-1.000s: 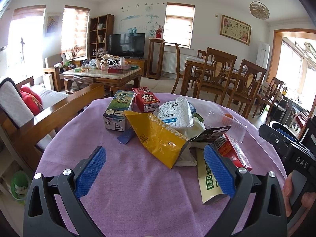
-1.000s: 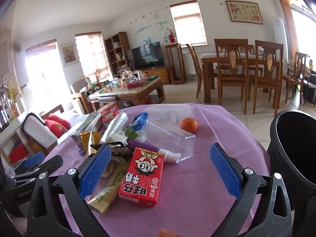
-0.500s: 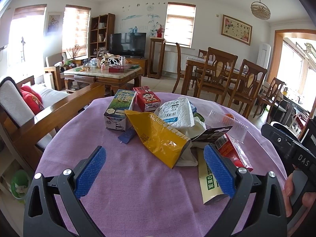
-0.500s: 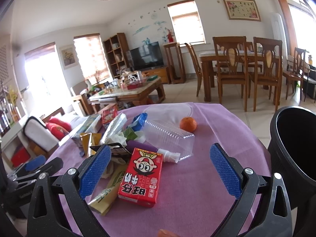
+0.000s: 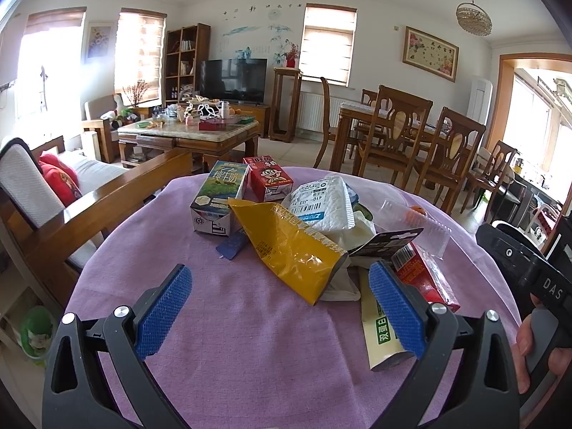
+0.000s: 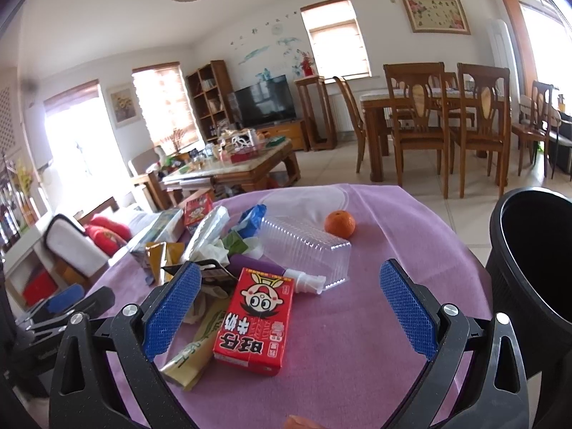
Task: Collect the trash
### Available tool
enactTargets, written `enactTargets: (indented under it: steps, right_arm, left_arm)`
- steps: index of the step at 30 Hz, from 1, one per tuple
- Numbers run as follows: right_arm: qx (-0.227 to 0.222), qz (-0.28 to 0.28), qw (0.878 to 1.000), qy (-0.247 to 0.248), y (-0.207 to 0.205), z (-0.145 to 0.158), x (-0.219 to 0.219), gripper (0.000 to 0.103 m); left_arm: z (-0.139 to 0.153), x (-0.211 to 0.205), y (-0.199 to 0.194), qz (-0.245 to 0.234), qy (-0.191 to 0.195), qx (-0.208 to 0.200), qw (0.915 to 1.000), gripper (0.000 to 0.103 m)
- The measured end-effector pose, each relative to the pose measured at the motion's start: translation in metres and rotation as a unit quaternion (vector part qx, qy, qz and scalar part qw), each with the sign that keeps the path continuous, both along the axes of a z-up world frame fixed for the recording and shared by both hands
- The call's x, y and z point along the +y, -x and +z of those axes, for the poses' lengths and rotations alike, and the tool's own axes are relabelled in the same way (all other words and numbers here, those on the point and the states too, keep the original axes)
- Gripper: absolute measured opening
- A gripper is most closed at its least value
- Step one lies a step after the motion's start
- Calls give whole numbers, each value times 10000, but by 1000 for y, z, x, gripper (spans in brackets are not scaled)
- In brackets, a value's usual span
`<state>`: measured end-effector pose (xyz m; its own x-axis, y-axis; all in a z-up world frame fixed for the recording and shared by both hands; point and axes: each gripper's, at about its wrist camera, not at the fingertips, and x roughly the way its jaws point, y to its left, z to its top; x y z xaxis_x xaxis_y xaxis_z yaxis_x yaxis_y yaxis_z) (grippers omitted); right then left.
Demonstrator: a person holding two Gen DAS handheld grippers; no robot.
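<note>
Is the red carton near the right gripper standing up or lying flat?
Lying flat. The red carton rests on its broad side on the purple cloth, its cartoon face pointing up.

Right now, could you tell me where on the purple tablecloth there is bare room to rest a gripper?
Bare cloth lies between the open left gripper and the yellow bag. More lies right of the red carton, between the orange and the black bin. The middle is crowded: milk carton, white mailer, clear tray.
</note>
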<state>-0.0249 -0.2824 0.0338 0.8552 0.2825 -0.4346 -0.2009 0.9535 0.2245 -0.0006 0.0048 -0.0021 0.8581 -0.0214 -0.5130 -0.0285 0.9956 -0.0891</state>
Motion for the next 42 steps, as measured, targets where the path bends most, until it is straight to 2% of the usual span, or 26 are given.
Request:
enactTargets:
  steps: [15,19,21,23,24,26,28,31,34,37,39,40,42]
  right_arm:
    - [2,6,10000,-21,0,0,-1,99]
    - [31,66,10000,-53,0,-1,0,99]
    - [103,254,9995,-146,-1,-2,3,99]
    - [213,502,9983,-184,-4,-1,7,99]
    - [214,734,9971,-62,-7,4,14,99]
    - [121,1030,9944,215,-14,23,27,99]
    - [120,1386,9892,451,-28,49,44,99]
    - [465,1776,9814,560,-67,82,77,99]
    - [921,1983,9728,768,-119,94,120,99]
    - [1492,2110,9620,877,-168,89,163,98]
    - [1886,2176,9534,902,-194,77,191,94]
    - [2072,2204,9483,962,-206,69,206,92]
    - [2328,2197,9413,1075,-226,54,232,81]
  left_arm:
    - [-1,2,0,15,12,32,10000,98]
    - [-2,7,0,123,118,51,9998,98]
    - [-3,18,0,276,364,98,9989,98]
    - [-5,32,-4,140,771,182,9968,98]
    - [-3,37,-10,84,762,248,9968,98]
    - [2,46,-29,211,416,459,9979,98]
    - [8,59,-52,216,459,655,9966,98]
    - [18,78,-94,195,709,908,9932,98]
    - [18,85,-138,400,409,1193,9912,98]
    - [2,83,-170,469,181,1659,9849,98]
    - [-8,80,-181,477,103,1744,9835,96]
    - [-12,82,-183,514,87,1750,9832,90]
    - [-22,87,-187,566,266,1820,9813,79]
